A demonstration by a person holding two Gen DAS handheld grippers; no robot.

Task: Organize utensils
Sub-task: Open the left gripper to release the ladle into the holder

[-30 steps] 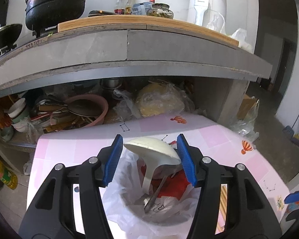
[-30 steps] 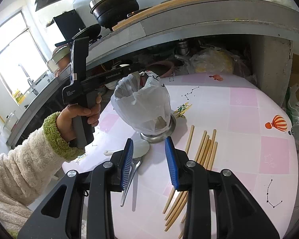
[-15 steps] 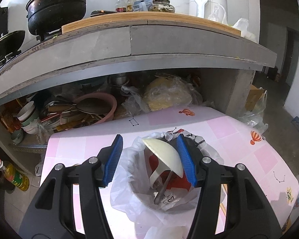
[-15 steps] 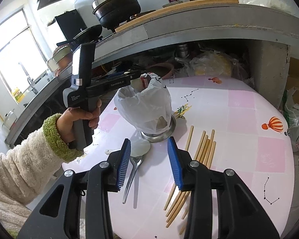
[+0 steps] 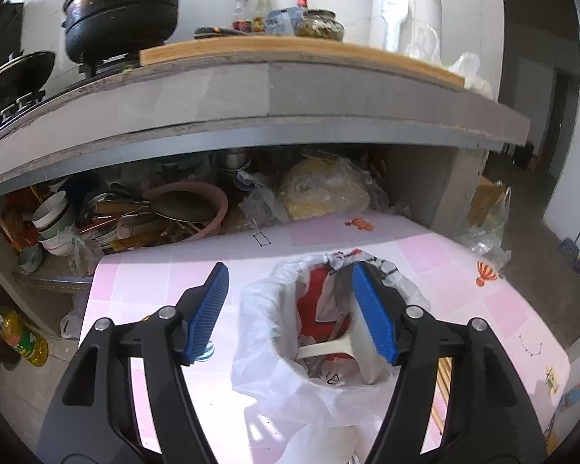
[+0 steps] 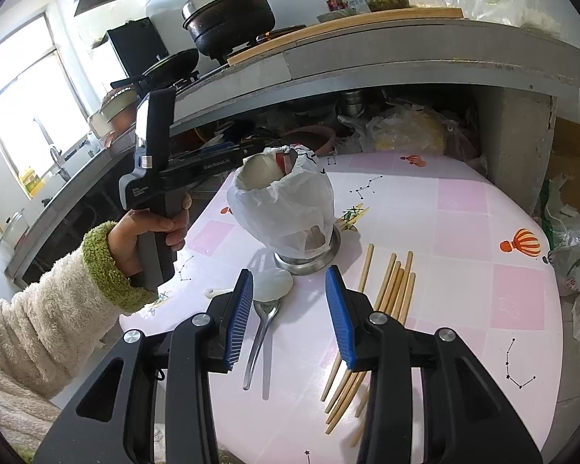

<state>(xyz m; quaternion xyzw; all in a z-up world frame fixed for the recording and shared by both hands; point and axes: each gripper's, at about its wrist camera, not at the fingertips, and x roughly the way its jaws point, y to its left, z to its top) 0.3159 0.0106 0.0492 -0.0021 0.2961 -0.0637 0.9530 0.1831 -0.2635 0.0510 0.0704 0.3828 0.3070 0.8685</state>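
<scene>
Fingers of our left gripper (image 5: 290, 313) have just been opening and now stand spread over the bag-lined holder (image 6: 290, 208); the white ladle (image 5: 361, 352) leans inside it against the right pad, unpinched; our right gripper (image 6: 289, 315) hovers near the holder's base, fingers apart on nothing; beside that base lie a metal spoon (image 6: 261, 332), a white spoon (image 6: 270, 284) and chopsticks (image 6: 386, 297).

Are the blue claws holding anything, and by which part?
Nothing is held. The left gripper, jaws just opening, has the white spoon only leaning on one finger. The right gripper, also just opening, is empty.
</scene>
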